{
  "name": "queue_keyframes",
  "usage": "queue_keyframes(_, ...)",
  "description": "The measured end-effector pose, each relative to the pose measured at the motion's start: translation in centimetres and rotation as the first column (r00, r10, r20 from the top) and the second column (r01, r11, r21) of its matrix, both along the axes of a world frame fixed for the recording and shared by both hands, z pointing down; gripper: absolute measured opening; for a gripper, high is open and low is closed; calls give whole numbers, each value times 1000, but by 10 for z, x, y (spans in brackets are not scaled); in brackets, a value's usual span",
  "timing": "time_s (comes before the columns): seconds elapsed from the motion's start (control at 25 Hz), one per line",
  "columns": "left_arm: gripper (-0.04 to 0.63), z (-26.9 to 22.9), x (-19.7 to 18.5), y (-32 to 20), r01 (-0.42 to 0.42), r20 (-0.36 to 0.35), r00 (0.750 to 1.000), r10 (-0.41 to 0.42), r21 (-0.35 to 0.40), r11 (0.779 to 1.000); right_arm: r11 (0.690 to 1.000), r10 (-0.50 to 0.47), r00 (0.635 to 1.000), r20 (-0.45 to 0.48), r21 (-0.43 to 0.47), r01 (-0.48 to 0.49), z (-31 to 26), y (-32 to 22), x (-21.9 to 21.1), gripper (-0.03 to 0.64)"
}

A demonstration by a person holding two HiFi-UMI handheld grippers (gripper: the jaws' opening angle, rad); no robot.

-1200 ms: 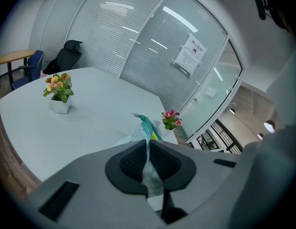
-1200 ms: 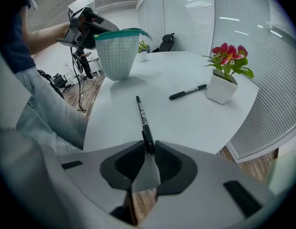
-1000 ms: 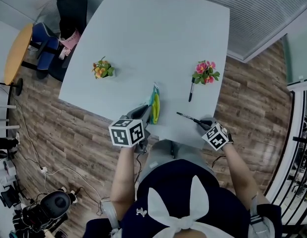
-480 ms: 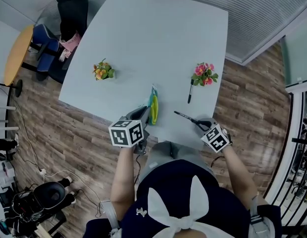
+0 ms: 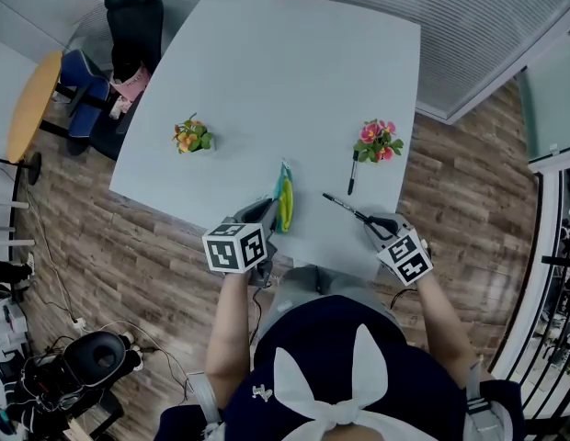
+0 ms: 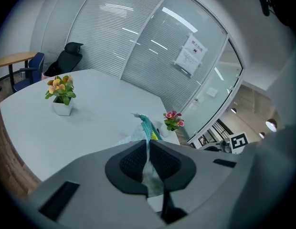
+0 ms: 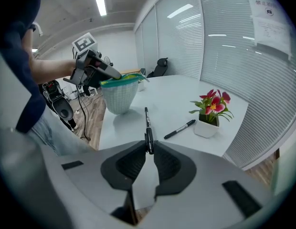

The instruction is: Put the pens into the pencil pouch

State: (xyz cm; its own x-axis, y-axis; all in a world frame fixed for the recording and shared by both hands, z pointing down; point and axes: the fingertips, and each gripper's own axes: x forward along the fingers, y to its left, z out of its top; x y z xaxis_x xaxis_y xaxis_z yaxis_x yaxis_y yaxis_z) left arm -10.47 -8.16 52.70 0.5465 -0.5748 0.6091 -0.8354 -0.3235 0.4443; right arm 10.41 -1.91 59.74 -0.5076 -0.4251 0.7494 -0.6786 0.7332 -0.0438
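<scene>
My left gripper is shut on the edge of the pale mesh pencil pouch, which has a teal and yellow rim and hangs above the table's near edge; its fabric shows pinched between the pads. In the right gripper view the pouch stands with its mouth open. My right gripper is shut on a black pen, held above the table and pointing away toward the pouch; its barrel sticks out past the jaws. A second black pen lies on the table beside the pink flower pot.
A pink flower pot stands at the table's right, an orange flower pot at its left. The pale table ends close to me, with wooden floor below. A black chair sits at the far left corner.
My right gripper has lifted the black pen off the table and raised it. The left gripper and pouch have stayed still.
</scene>
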Motion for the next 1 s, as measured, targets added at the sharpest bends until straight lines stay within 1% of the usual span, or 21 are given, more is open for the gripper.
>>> queue_keyframes(0.32, 37, -3, -1, -2, -8, 11, 1000, 8, 11, 1000, 993, 3, 999, 54, 120, -10, -48, -18, -10, 61)
queue_keyframes(0.52, 37, -6, 0, -4, -14, 11, 1000, 14, 18, 1000, 991, 19, 995, 93, 132, -31, -78, -22, -15, 61)
queue_keyframes(0.76, 38, -9, 0, -6, -14, 11, 1000, 14, 31, 999, 984, -1, 994, 113, 177, -19, -107, -27, -23, 61)
queue_keyframes(1.0, 37, -10, 1, -6, -16, 18, 1000, 16, 37, 999, 980, -23, 992, 124, 200, -2, -124, -31, -32, 61)
